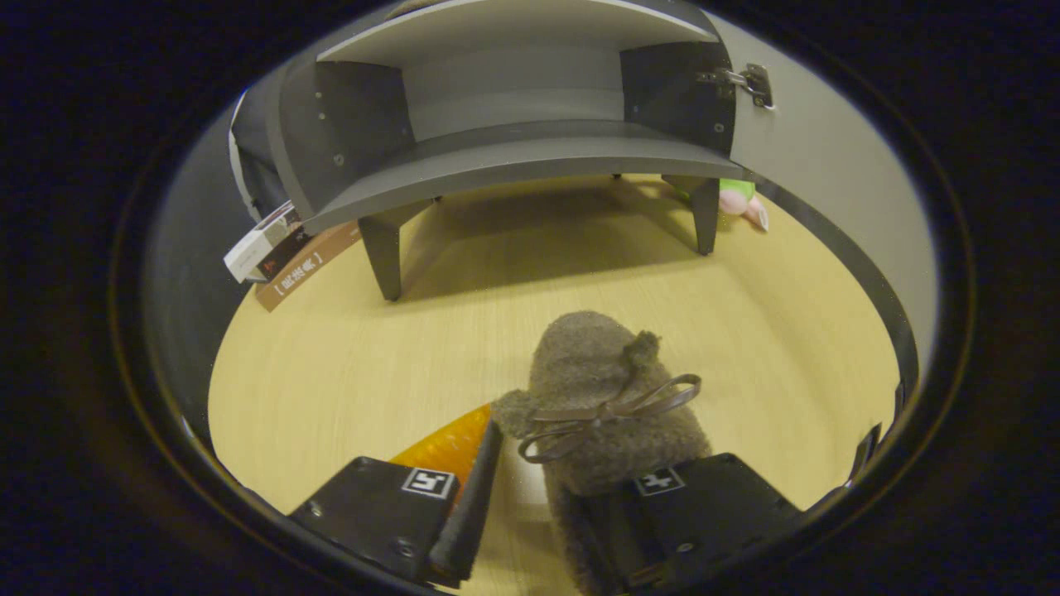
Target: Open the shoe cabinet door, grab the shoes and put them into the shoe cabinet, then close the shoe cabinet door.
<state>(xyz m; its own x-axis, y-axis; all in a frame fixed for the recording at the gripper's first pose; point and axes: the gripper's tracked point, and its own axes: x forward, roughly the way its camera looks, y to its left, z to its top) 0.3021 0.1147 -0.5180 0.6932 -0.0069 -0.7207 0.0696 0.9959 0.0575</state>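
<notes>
A fuzzy brown shoe (609,389) with a thin ribbon bow sits between my fingers, toe pointing at the cabinet. My gripper (534,463) is closed around its rear part. One finger (476,488) touches its fluffy edge and the other finger is mostly covered by the shoe. The dark grey shoe cabinet (513,157) stands beyond the fingers on short legs. Its inside shelf is bare. Its door (828,182) is swung wide open to the right, hinge (749,83) showing.
A pale wooden floor (580,273) stretches from the fingers to the cabinet. Boxes and a brown book (277,248) lean by the cabinet's left leg. A green and pink plush toy (741,199) lies behind its right leg. Something orange and bumpy (447,447) lies beside my left finger.
</notes>
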